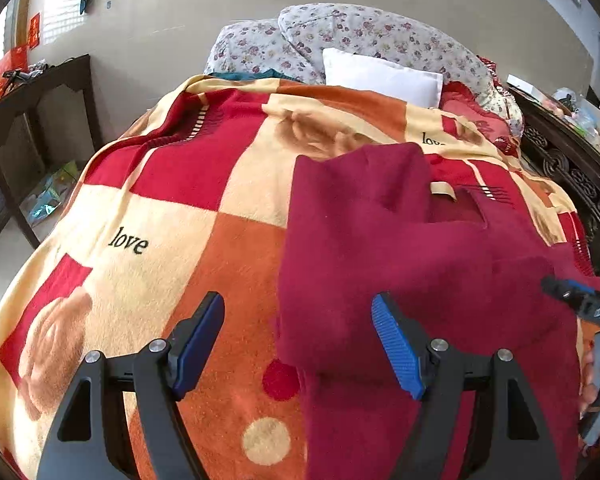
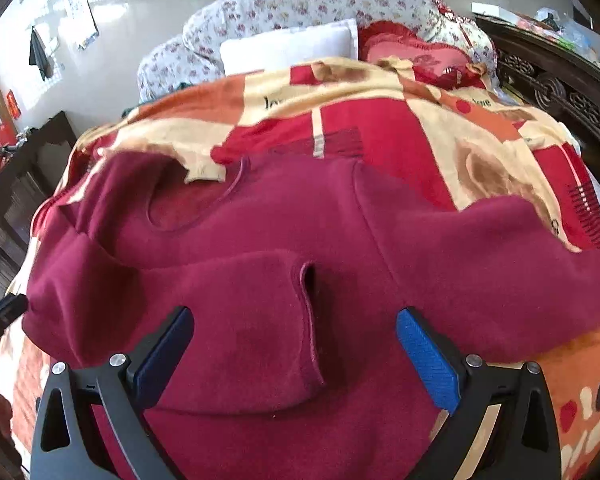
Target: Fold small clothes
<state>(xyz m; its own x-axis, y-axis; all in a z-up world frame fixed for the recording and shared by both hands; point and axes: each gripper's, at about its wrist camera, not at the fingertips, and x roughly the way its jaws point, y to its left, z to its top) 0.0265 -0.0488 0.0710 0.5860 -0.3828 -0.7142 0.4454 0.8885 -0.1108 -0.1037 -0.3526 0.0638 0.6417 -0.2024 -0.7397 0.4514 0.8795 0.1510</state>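
Left wrist view: our left gripper spread wide, nothing held; maroon sweater lies fwd-right on checked blanket, its left edge between fingers.

Right wrist view: our right gripper also apart, empty; folded-in sleeve cuff directly below, so right is nearer. Sweater's long axis runs away toward white pillow.

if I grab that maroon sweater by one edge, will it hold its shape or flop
The maroon sweater will probably flop: it already lies in soft folds, one sleeve doubled over its body. Its fuzzy knit likely grips the blue pads well. It may drag on the plush blanket rather than slide.
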